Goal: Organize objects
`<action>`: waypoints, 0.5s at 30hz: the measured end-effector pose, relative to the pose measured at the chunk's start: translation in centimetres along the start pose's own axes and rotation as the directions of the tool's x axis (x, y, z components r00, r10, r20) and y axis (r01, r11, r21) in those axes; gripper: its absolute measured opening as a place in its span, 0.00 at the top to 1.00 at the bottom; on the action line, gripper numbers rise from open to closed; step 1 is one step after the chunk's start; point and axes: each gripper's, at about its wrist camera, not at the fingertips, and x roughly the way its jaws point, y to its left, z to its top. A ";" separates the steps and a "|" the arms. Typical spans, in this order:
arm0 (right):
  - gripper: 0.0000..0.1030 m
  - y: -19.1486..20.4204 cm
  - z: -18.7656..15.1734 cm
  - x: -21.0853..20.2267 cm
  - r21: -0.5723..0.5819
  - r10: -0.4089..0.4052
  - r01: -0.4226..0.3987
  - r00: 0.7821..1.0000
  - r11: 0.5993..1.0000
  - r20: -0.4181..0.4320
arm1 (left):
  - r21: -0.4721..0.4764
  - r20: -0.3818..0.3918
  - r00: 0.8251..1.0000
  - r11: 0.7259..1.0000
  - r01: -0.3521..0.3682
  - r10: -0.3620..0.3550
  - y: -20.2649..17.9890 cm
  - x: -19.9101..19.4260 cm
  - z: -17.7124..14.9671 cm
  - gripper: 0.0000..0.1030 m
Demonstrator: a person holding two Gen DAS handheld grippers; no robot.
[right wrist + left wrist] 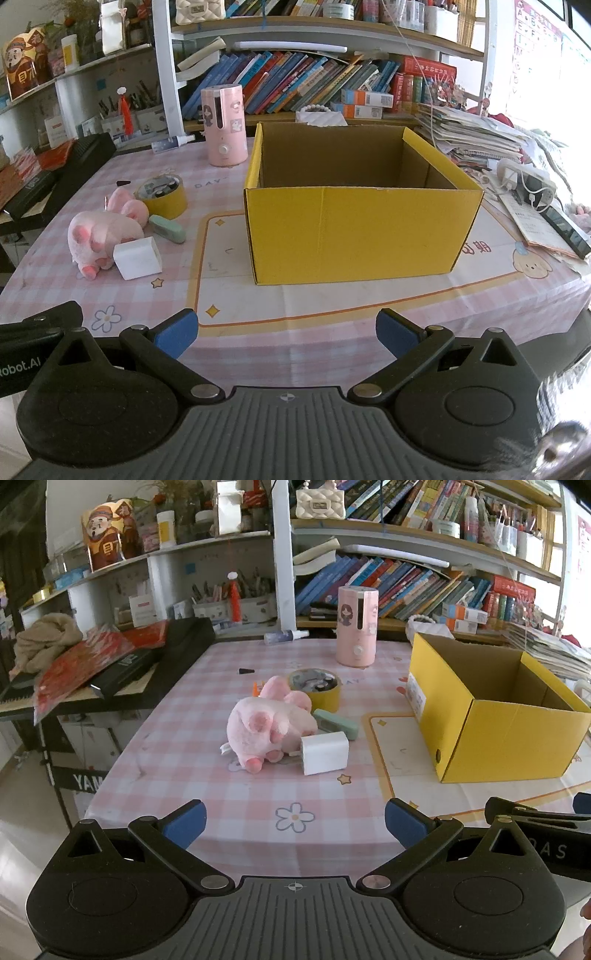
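**Both grippers wide over the checked table**

While the pink checked tablecloth (pixel 332 332) spreads below, the open yellow cardboard box (pixel 354 232) stands at twelve o'clock of the right gripper (pixel 286 334), jaws wide, holding nothing. At ten o'clock lie the pink plush toy (pixel 103 236), yellow tape roll (pixel 166 203), white charger (pixel 138 258) and green eraser (pixel 168 229), clustered. The left gripper (pixel 295 825) also gapes empty.

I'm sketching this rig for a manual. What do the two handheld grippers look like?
Both match: the left gripper and right gripper each have a black ribbed body with a small crosshair mark, two round black housings, black link arms on silver pivots, and blue pads on the fingers. White lettering shows on each gripper's side in the other's view. No cables or sleeves are visible.
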 end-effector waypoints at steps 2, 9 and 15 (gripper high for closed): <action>0.00 0.0 0.0 0.0 -0.002 0.002 -0.002 1.000 1.000 0.001 | -0.002 0.001 1.000 1.000 -0.001 0.001 0.0 0.0 0.0 0.00; 0.00 0.1 -0.1 -0.3 -0.003 0.003 -0.003 1.000 1.000 0.004 | -0.002 0.002 1.000 1.000 0.000 0.000 0.0 -0.1 0.0 0.00; 0.00 0.0 -0.1 -0.3 -0.001 0.001 -0.001 1.000 1.000 0.005 | 0.000 0.001 1.000 1.000 0.006 -0.006 0.0 -0.1 0.0 0.00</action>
